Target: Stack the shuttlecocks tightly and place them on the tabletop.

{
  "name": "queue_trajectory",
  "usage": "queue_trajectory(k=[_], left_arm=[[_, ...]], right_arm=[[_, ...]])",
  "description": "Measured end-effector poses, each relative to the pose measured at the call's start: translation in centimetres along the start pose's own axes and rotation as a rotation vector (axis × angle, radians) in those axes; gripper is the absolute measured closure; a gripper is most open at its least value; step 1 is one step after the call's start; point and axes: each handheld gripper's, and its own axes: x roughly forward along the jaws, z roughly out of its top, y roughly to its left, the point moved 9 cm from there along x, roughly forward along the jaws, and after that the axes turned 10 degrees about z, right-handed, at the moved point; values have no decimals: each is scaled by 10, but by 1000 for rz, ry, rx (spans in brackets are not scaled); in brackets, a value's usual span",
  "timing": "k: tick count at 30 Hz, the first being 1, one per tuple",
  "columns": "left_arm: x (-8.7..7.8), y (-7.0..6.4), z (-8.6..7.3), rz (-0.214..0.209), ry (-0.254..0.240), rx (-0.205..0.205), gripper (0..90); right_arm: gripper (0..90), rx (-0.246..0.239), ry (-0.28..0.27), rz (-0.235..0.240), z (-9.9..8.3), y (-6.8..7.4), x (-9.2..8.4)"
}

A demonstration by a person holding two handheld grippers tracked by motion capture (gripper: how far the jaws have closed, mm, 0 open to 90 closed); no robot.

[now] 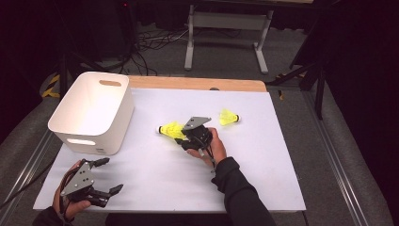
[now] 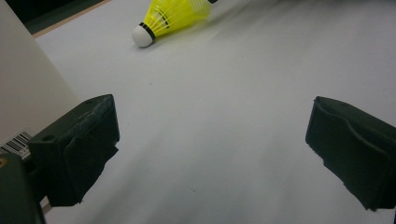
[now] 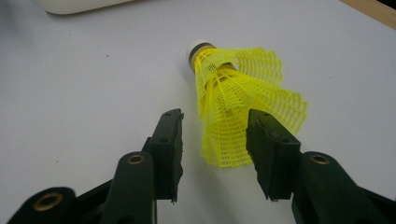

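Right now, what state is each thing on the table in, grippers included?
White plastic bin: upright, open top, nothing visible inside.
Near yellow mesh shuttlecock with white cork: lying on its side, skirt between the right gripper's fingers, not clamped.
Far yellow shuttlecock: lying on its side, untouched.
Right gripper: part open around the skirt.
Left gripper: wide open, holding nothing.

The table (image 1: 263, 183) is covered by a white sheet, with a wooden strip left bare at 12 o'clock. A white bin (image 1: 94, 113) is set at 10 o'clock. One yellow shuttlecock (image 1: 170, 130) is laid near centre, another (image 1: 228, 117) toward 2 o'clock.
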Motion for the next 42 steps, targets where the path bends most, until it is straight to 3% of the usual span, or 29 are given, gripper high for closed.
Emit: queue_trajectory(k=[24, 42], left_arm=[[0, 0, -1, 4, 4, 2, 34], [1, 0, -2, 6, 11, 9, 34]], right_arm=[[562, -60, -74, -53, 5, 11, -36], [532, -105, -78, -92, 1, 18, -45]])
